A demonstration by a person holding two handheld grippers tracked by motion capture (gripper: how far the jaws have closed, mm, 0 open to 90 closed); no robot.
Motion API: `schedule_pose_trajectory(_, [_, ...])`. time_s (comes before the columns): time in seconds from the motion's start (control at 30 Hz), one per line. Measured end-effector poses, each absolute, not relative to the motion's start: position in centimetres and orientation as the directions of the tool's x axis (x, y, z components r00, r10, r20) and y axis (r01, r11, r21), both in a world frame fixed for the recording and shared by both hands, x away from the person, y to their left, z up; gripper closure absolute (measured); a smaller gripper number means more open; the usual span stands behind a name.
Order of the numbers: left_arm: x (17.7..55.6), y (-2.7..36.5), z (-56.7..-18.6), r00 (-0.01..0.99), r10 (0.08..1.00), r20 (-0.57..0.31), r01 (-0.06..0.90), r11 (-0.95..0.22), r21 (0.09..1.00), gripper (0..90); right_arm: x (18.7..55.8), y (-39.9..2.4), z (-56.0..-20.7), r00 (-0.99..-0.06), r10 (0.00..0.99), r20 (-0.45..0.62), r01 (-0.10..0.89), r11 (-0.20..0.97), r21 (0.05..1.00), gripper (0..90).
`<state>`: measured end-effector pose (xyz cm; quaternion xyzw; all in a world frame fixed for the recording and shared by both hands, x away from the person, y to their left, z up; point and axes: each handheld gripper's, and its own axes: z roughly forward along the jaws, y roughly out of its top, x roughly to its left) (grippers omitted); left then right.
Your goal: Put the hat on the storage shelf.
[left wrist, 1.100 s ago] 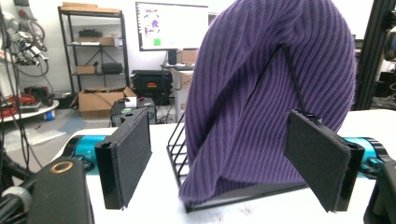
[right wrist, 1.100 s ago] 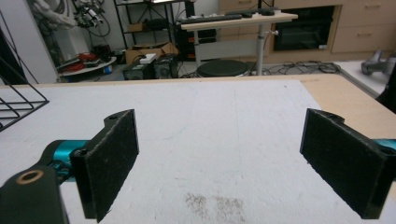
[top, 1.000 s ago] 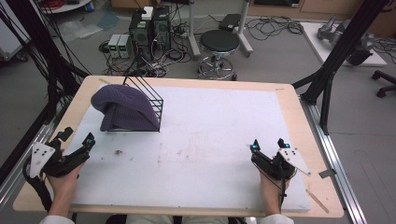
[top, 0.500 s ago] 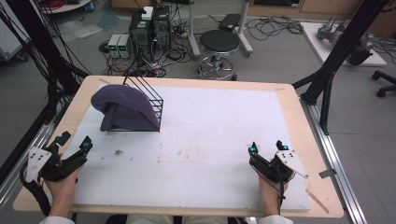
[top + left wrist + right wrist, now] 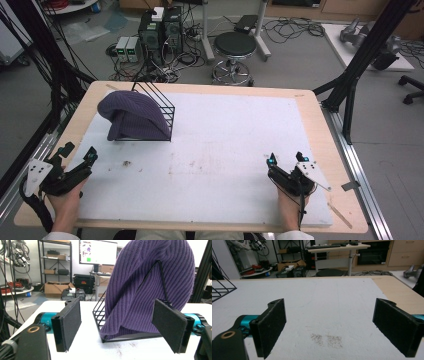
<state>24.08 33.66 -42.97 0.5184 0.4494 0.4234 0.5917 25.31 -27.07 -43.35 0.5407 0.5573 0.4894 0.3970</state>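
Left gripper (image 5: 77,156) sits low at the near-left corner of the table (image 5: 320,120), jaws spread wide and gripping nothing, its pads (image 5: 68,325) hanging clear above the white mat (image 5: 235,145). Straight ahead of it, well apart, stands the black wire rack (image 5: 157,107) at the far-left of the mat, and draped right over that rack is the purple knit beanie (image 5: 132,117); in the left gripper view the hat covers most of the frame, one wire of the rack crossing in front of the knit. Nothing lies between that gripper and the rack, just bare mat with a few dark specks (image 5: 125,163). Over to the right gripper (image 5: 286,159), down at the near-right of the mat, also wide open and empty, a smudge of brown specks (image 5: 327,338) on the mat between its pads. Beyond the table's far edge: a round stool (image 5: 235,45) and computer boxes (image 5: 160,27) on the floor.
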Motion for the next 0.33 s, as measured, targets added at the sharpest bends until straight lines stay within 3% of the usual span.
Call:
schedule_pose_trajectory(0.17, [24.13, 33.72, -43.06, 0.257, 0.962, -0.095, -0.028, 0.105, 0.994, 24.3, 25.35, -27.27, -43.45, -0.099, 0.991, 0.09, 0.216, -0.067, 0.974, 10.7])
schedule_pose_trajectory(0.23, [24.13, 33.8, -43.12, 0.284, 0.954, -0.094, -0.032, 0.107, 0.994, 31.8, 25.37, -27.28, -43.47, -0.1, 0.991, 0.087, 0.216, -0.064, 0.974, 10.8])
schedule_pose_trajectory(0.33, [24.27, 33.73, -43.17, 0.29, 0.951, -0.107, -0.016, 0.117, 0.993, 29.6, 25.34, -27.23, -43.48, -0.102, 0.991, 0.092, 0.224, -0.068, 0.972, 10.8])
